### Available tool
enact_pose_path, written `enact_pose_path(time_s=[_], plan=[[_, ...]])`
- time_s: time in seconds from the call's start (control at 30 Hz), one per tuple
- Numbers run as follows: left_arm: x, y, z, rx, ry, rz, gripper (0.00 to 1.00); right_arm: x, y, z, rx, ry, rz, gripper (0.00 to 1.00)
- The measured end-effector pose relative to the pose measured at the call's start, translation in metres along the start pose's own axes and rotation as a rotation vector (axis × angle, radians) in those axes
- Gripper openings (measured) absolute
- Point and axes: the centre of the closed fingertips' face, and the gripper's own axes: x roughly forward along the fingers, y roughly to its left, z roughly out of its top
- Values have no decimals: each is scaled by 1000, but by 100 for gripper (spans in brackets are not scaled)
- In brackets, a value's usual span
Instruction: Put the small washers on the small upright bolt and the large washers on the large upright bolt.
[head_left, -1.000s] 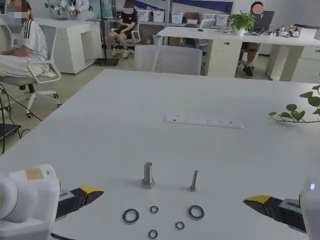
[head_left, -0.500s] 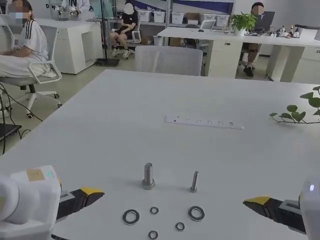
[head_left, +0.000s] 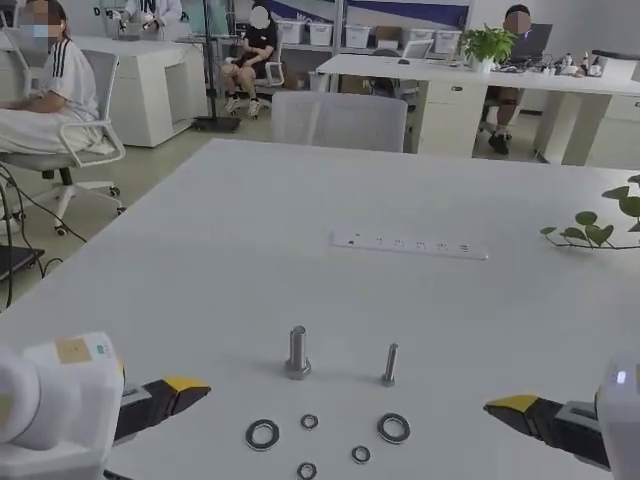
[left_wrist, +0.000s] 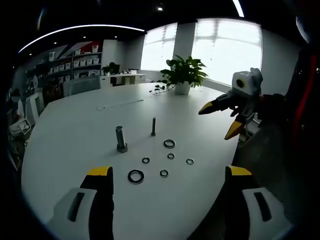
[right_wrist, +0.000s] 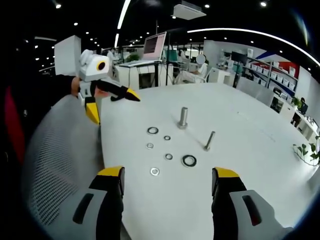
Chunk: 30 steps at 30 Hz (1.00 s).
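Head view: nothing moved versus 1 s ago, only slight camera shift. Left gripper (left_wrist: 168, 172), right gripper (right_wrist: 168, 172): jaws spread wide, empty, hovering either side of parts at near edge of table (head_left: 300, 230). Task not begun. Large bolt (head_left: 297, 352), small bolt (head_left: 389, 365): side by side, head down, long axis vertical, threaded end up. 2 large washers (head_left: 262, 434), 4 small washers (right_wrist: 169, 156): flat, loose, just before bolts.

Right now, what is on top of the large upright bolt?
Nothing: the large bolt has a bare top and shaft. The washers lie flat on the table in front of it. Its underside, against the table, is hidden.
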Motion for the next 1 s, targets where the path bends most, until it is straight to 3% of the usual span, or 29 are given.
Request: enact_pose_path(time_s=[1.0], plan=[[-1,0,1,6,1,0,91,2,1,-1,-7,15,12,70]])
